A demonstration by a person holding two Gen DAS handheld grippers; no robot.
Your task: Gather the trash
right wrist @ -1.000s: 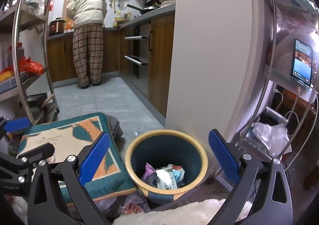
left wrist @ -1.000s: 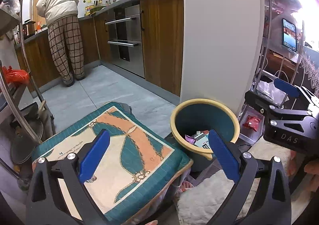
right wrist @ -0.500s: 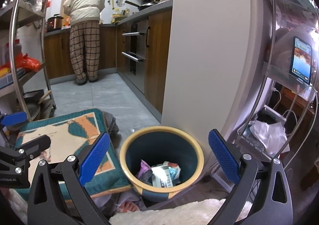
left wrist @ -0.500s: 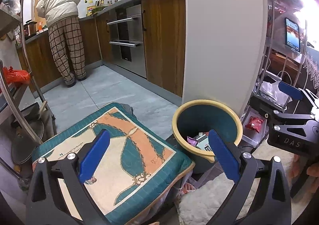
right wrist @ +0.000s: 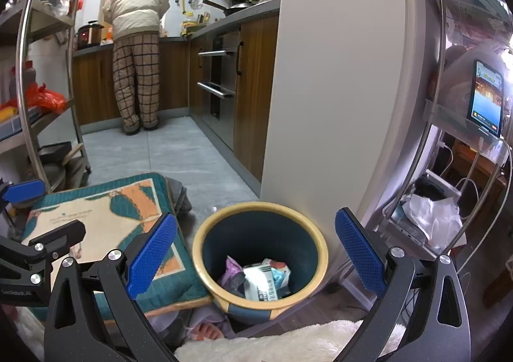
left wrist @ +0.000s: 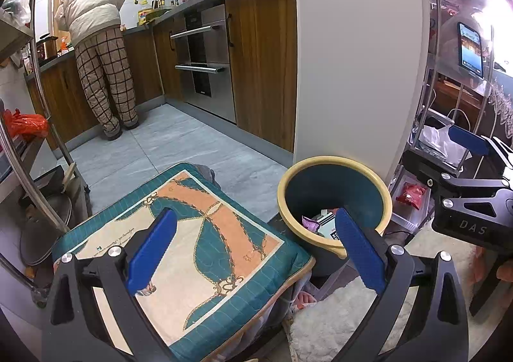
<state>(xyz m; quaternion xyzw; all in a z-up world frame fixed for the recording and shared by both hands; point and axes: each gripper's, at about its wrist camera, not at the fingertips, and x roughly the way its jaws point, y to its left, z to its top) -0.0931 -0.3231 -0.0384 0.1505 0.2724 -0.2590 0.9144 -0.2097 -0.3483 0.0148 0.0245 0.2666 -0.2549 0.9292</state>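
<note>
A teal trash bin with a yellow rim (right wrist: pixel 224 221) stands on the floor by a white pillar; it also shows in the left wrist view (left wrist: pixel 333 163). Crumpled wrappers (right wrist: pixel 259 278) lie inside it, purple and white; they also show in the left wrist view (left wrist: pixel 315 221). My right gripper (right wrist: pixel 256 253) is open and empty, held just above and in front of the bin. My left gripper (left wrist: pixel 256 248) is open and empty above a teal and orange cushion (left wrist: pixel 192 233), left of the bin. The right gripper's body shows at the right of the left wrist view (left wrist: pixel 465 201).
A person in a puffer jacket (right wrist: pixel 138 51) stands at the far kitchen counter. Wooden cabinets and an oven (right wrist: pixel 218 89) line the right side. A metal shelf rack (right wrist: pixel 51 105) stands left, a wire rack with a phone (right wrist: pixel 485 96) right. A white fluffy rug (right wrist: pixel 288 342) lies near.
Both grippers have shifted slightly; the bin sits a little further right in the left wrist view and lower left in the right wrist view. Both stay open and empty.
</note>
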